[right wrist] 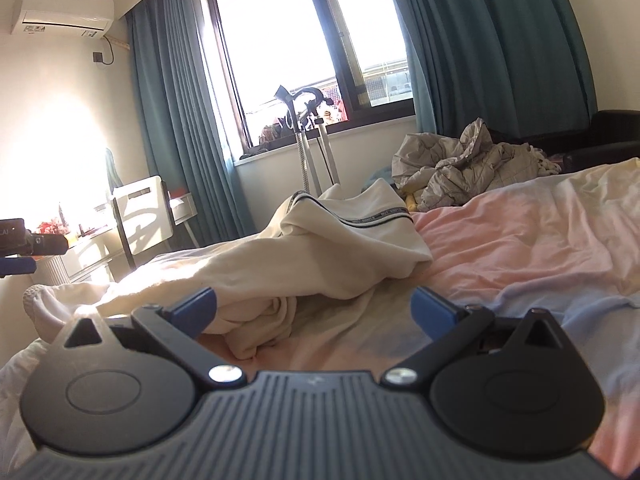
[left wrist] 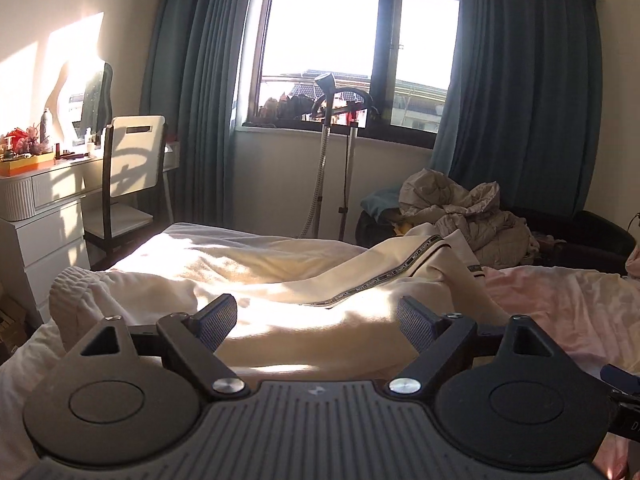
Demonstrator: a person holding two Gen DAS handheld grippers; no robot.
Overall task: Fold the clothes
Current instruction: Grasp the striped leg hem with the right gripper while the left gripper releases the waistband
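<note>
Garment: cream trousers (left wrist: 304, 280) with a black lettered side tape lie crumpled on the bed, partly in sunlight.
Left gripper (left wrist: 316, 320): released, fingers wide apart, low over the cream cloth, nothing between them.
Right gripper (right wrist: 312, 312): released too, blue pads spread, a bunched fold of the trousers (right wrist: 320, 248) just in front.
Surface: bed with pink sheet (right wrist: 520, 248), wrinkled; white cover at the left side.
Room: window (left wrist: 332, 40) with teal curtains (left wrist: 520, 100), garment steamer (left wrist: 328, 152) below it, white chair (left wrist: 136, 160) at a dressing table (left wrist: 44, 188), grey quilted heap (left wrist: 460, 208) beyond the bed.
Writing: the tape carries repeated letters, too small to read surely.
Only right view: air conditioner (right wrist: 64, 10) on the wall, and the other gripper's body at the left edge.
Only left view: mirror (left wrist: 94, 100) and bottles on the table.
</note>
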